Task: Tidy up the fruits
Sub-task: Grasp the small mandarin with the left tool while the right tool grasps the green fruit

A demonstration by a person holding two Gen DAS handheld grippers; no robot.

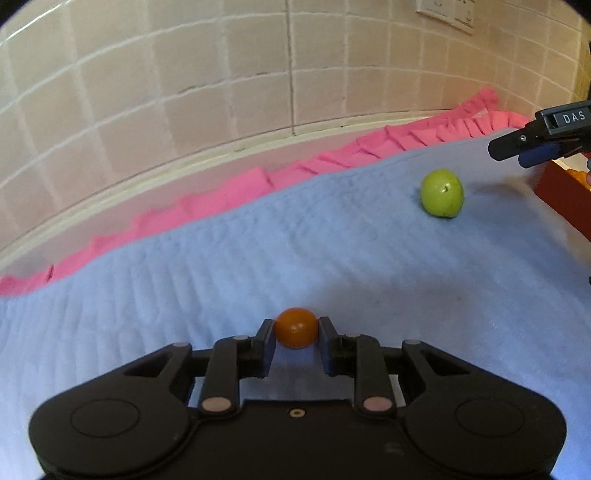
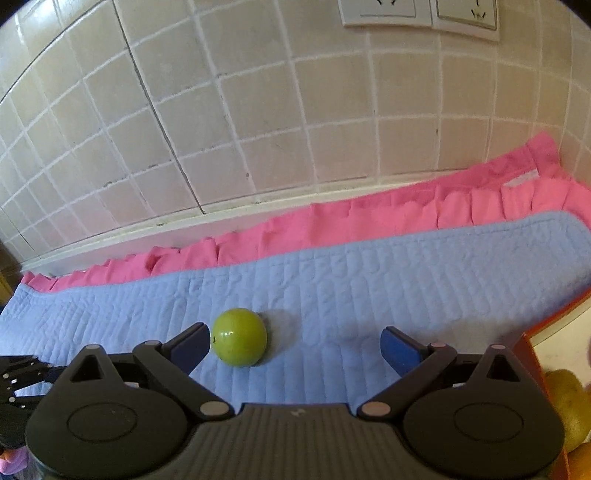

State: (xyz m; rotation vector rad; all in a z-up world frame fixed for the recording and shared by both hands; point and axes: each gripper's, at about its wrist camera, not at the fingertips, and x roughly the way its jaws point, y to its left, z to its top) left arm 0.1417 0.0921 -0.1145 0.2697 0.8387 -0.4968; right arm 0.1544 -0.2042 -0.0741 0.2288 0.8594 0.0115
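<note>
A small orange fruit [image 1: 296,328] sits between the fingertips of my left gripper [image 1: 295,332], which is shut on it just over the blue quilted mat [image 1: 258,266]. A green round fruit [image 1: 441,192] lies on the mat farther right. In the right wrist view the same green fruit [image 2: 239,336] rests just inside the left finger of my right gripper [image 2: 293,332]. That gripper stands wide open with its pads off the fruit. The right gripper [image 1: 508,155] also shows at the far right edge of the left wrist view, above and to the right of the green fruit.
A red-brown box [image 2: 535,354] stands at the mat's right end and holds yellowish fruits [image 2: 565,406]. A pink ruffled cloth [image 2: 369,221] lines the mat's far side below a tiled wall [image 2: 258,110] with sockets [image 2: 417,14].
</note>
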